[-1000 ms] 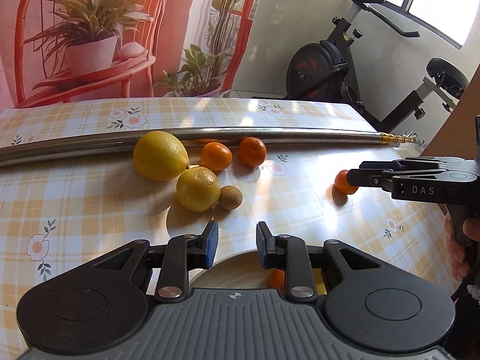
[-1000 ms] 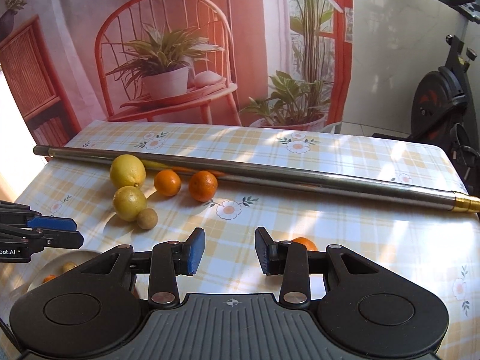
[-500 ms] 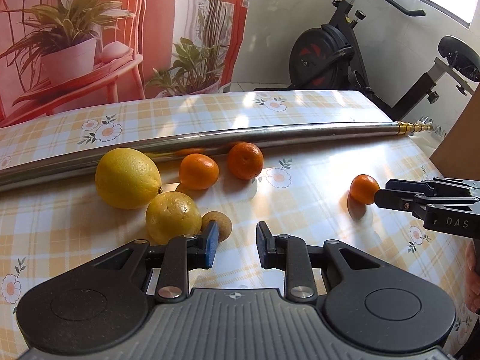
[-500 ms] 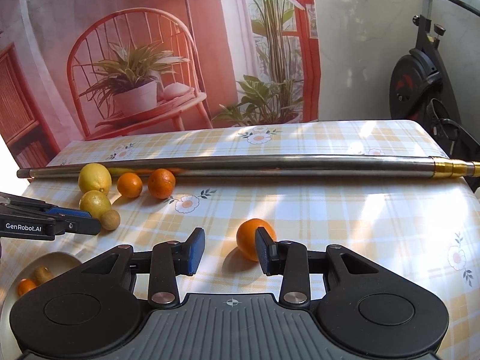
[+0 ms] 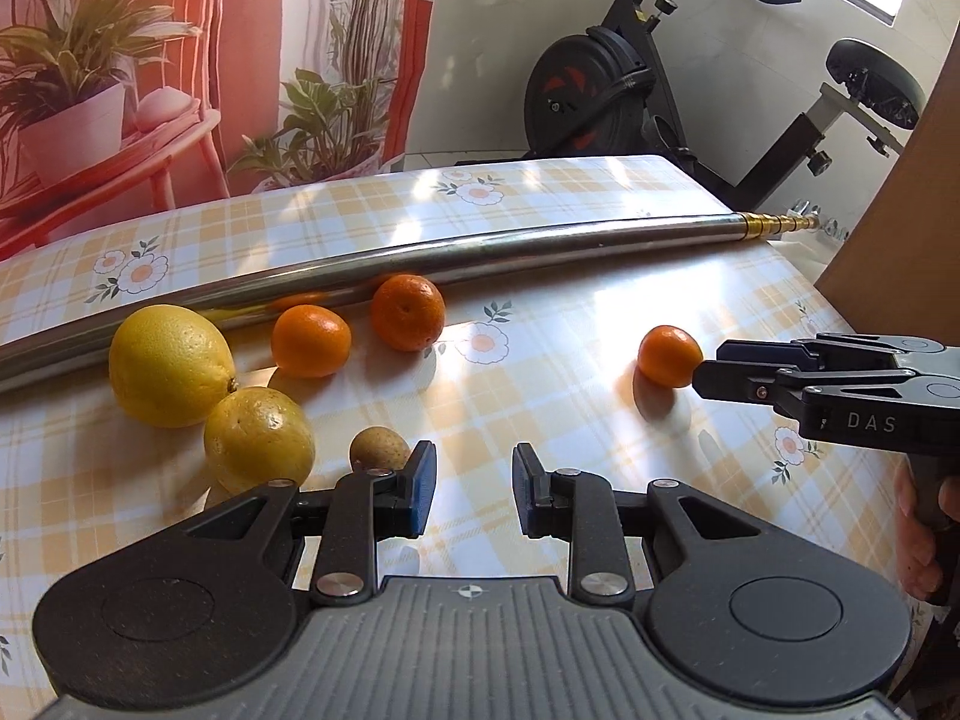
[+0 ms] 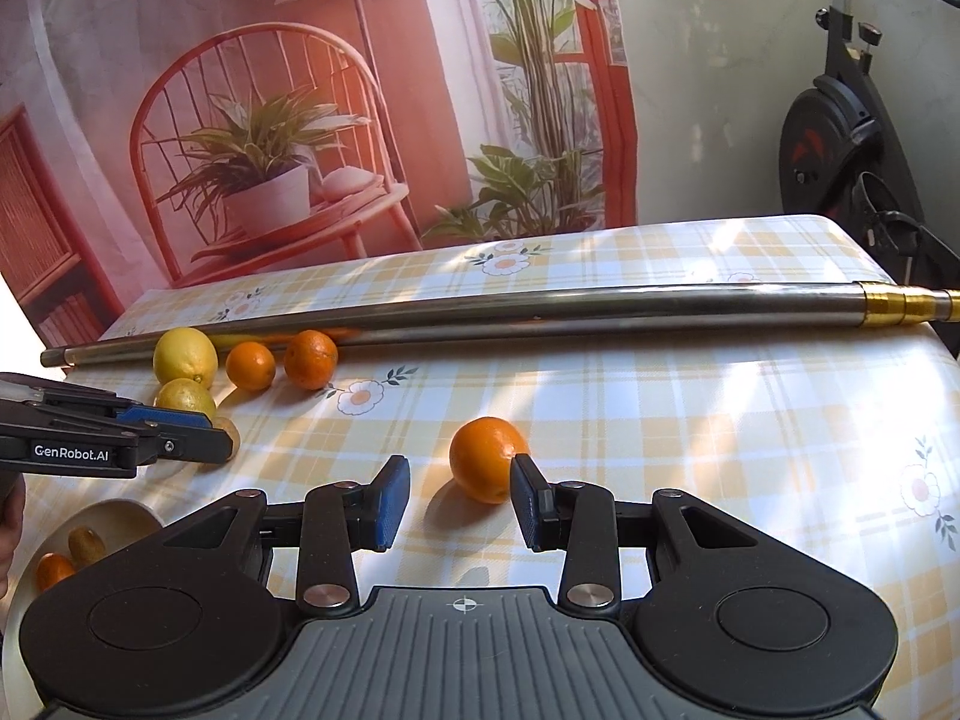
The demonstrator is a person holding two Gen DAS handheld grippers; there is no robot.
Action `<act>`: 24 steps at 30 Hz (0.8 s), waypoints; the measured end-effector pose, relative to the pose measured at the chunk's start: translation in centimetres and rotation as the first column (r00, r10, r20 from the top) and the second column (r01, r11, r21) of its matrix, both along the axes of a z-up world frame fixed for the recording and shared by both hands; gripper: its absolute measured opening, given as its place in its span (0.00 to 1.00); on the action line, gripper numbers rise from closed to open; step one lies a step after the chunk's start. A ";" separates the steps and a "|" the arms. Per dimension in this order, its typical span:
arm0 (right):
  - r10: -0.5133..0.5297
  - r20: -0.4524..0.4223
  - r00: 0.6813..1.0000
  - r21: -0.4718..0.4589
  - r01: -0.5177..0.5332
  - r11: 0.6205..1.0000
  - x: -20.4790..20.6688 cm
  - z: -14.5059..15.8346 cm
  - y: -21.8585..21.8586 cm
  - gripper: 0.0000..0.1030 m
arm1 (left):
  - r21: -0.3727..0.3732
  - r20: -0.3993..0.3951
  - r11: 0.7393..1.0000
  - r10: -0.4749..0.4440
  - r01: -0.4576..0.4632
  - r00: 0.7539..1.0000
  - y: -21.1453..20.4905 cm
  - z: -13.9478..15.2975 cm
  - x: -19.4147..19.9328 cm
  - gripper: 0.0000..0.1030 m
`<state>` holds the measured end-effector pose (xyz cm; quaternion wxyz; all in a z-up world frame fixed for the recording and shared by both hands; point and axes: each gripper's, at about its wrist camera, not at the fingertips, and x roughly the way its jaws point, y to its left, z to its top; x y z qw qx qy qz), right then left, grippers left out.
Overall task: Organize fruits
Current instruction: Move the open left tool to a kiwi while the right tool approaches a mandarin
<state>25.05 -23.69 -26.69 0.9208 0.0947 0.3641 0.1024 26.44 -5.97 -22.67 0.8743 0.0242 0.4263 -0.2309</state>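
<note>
r gripper [image 6: 461, 501] by lone orange [image 6: 487, 459]

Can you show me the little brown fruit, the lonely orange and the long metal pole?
little brown fruit [image 5: 379, 446], left wrist view, its top.
lonely orange [image 6: 486, 459], right wrist view, its middle.
long metal pole [image 6: 600, 305], right wrist view, mid-shaft.

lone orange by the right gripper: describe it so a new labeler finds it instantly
Find the long metal pole lying across the checked tablecloth. Most fruit clusters against the pole's left stretch; come toward the camera from the pole's middle to the orange sitting alone on open cloth, just off the right gripper. It is the only fruit with no neighbour beside it.
</note>
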 end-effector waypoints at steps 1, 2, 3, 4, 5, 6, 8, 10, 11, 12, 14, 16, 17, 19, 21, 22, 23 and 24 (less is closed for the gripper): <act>0.000 -0.001 1.000 0.001 0.000 1.000 0.0 0.0 0.0 0.34 | 0.006 0.010 1.000 -0.007 0.006 1.000 -0.1 0.1 -0.3 0.28; -0.001 -0.001 1.000 0.001 0.001 1.000 0.0 0.0 0.0 0.34 | 0.018 0.027 1.000 -0.013 0.013 1.000 -0.1 0.2 -0.7 0.28; -0.001 -0.001 1.000 0.002 0.001 1.000 -0.1 0.0 0.0 0.34 | 0.025 0.042 1.000 -0.014 0.013 0.999 -0.1 0.3 -1.0 0.28; -0.002 -0.002 1.000 0.004 0.002 1.000 -0.1 0.0 0.0 0.34 | 0.031 0.060 1.000 -0.008 0.006 0.998 0.0 0.5 -1.2 0.28; 0.000 -0.003 1.000 0.007 0.000 1.000 -0.1 0.0 0.0 0.34 | 0.035 0.082 0.999 0.001 -0.004 0.997 0.2 0.7 -1.4 0.28; 0.002 -0.005 1.000 0.010 -0.002 1.000 -0.1 0.0 0.0 0.34 | 0.039 0.095 0.999 0.015 -0.019 0.995 0.4 0.9 -1.4 0.28; 0.002 -0.003 1.000 0.015 -0.002 1.000 -0.2 0.0 0.1 0.34 | 0.061 0.112 0.997 0.046 -0.053 0.993 0.7 1.0 -1.1 0.28; 0.004 -0.003 1.000 0.021 -0.003 1.000 -0.1 0.0 0.0 0.34 | 0.089 0.103 0.993 0.074 -0.083 0.992 0.9 1.0 -0.3 0.28; 0.004 -0.003 1.000 0.022 -0.004 1.000 -0.1 0.0 0.0 0.34 | 0.089 0.093 0.992 0.079 -0.088 0.992 1.0 0.9 -0.1 0.28; 0.005 -0.004 1.000 0.023 -0.005 1.000 -0.1 0.0 0.0 0.34 | 0.090 0.089 0.992 0.078 -0.086 0.993 1.1 0.8 0.1 0.28; 0.006 -0.003 1.000 0.024 -0.005 1.000 -0.2 -0.1 0.1 0.34 | 0.113 0.099 0.990 0.073 -0.084 0.992 0.8 0.6 0.1 0.28; 0.006 -0.003 1.000 0.024 -0.006 1.000 -0.3 0.0 0.0 0.34 | 0.128 0.098 0.988 0.071 -0.083 0.993 0.6 0.3 0.2 0.28; 0.006 -0.003 1.000 0.024 -0.006 1.000 -0.3 0.0 0.0 0.34 | 0.121 0.084 0.989 0.072 -0.082 0.994 0.7 0.1 0.3 0.28; 0.003 -0.007 1.000 0.027 -0.003 1.000 -0.3 -0.1 0.0 0.34 | 0.106 0.089 0.991 0.067 -0.077 0.994 0.5 0.0 0.3 0.28; 0.000 -0.008 1.000 0.030 0.000 1.000 -0.4 -0.1 -0.1 0.34 | 0.075 0.071 0.996 0.048 -0.053 0.996 0.3 0.1 0.3 0.28; -0.001 -0.007 1.000 0.030 0.001 1.000 -0.4 -0.1 0.0 0.34 | 0.038 0.052 0.999 0.032 -0.034 0.998 0.3 0.2 0.2 0.28; -0.001 -0.007 1.000 0.030 0.001 1.000 -0.5 0.0 0.0 0.34 | 0.001 0.044 1.000 0.013 -0.013 0.999 0.3 0.2 0.0 0.28; -0.001 -0.008 1.000 0.030 0.001 1.000 -0.4 -0.1 -0.1 0.34 | -0.010 0.054 1.000 0.008 -0.007 0.999 0.2 0.4 -0.3 0.28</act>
